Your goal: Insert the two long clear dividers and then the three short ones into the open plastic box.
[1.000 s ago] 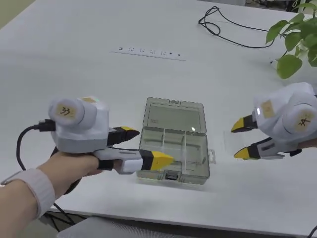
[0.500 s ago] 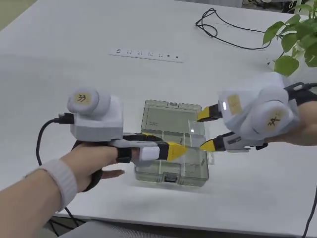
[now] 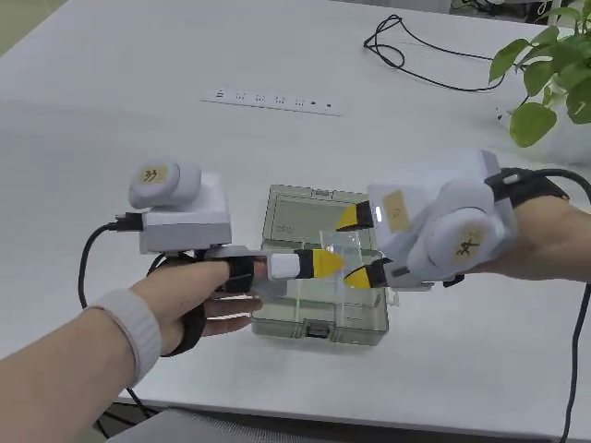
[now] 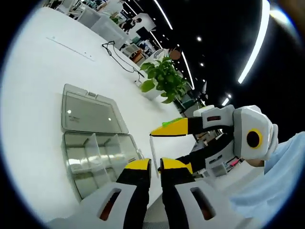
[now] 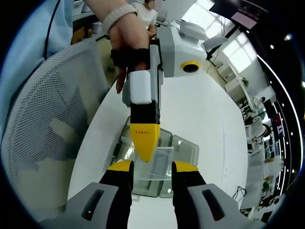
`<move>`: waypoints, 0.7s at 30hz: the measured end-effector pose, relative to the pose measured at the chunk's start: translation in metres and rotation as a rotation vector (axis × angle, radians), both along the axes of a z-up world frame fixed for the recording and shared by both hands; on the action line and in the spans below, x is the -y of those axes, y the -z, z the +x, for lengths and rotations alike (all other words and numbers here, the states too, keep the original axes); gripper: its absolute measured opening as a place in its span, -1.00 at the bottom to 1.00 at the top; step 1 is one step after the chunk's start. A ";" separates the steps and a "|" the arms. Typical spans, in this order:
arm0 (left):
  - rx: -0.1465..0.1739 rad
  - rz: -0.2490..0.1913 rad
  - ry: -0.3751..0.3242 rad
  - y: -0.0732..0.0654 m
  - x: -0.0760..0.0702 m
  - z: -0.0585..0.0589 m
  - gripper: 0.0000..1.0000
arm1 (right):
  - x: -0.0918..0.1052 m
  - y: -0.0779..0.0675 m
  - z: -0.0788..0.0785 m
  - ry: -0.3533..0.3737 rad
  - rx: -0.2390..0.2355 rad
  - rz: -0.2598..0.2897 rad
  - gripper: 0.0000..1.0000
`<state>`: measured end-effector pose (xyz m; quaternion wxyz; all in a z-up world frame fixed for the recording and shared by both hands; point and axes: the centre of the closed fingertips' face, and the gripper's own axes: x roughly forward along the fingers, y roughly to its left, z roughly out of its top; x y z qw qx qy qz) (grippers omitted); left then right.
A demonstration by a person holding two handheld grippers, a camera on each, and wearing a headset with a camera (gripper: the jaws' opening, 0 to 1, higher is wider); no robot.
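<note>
My left tool [image 4: 156,165] grips a clear divider [image 4: 153,150], its long edge pointing ahead between the parted jaws of my right tool [image 3: 351,247], above the open box [image 3: 355,323].

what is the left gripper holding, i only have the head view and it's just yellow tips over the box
Observer: In the left gripper view, the left gripper is shut on a thin clear divider that stands edge-on between its fingers.
Operator: is the right one gripping it too
Observer: In the right gripper view, the right gripper is open, and the divider lies crosswise in the gap between its fingers. I can't tell whether they touch it.
</note>
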<state>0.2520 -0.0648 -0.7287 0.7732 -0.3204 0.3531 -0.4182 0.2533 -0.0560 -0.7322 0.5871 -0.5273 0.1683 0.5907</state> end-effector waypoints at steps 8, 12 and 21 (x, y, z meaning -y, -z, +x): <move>-0.023 -0.015 -0.010 0.001 -0.003 -0.003 -1.00 | -0.004 -0.001 -0.003 -0.011 0.004 0.000 -0.36; -0.034 -0.033 -0.017 0.001 -0.004 -0.004 -1.00 | -0.005 -0.001 -0.004 -0.018 0.009 0.000 -0.35; 0.025 -0.008 0.005 -0.003 -0.008 -0.006 -1.00 | -0.015 -0.016 -0.006 0.042 -0.116 0.110 -0.17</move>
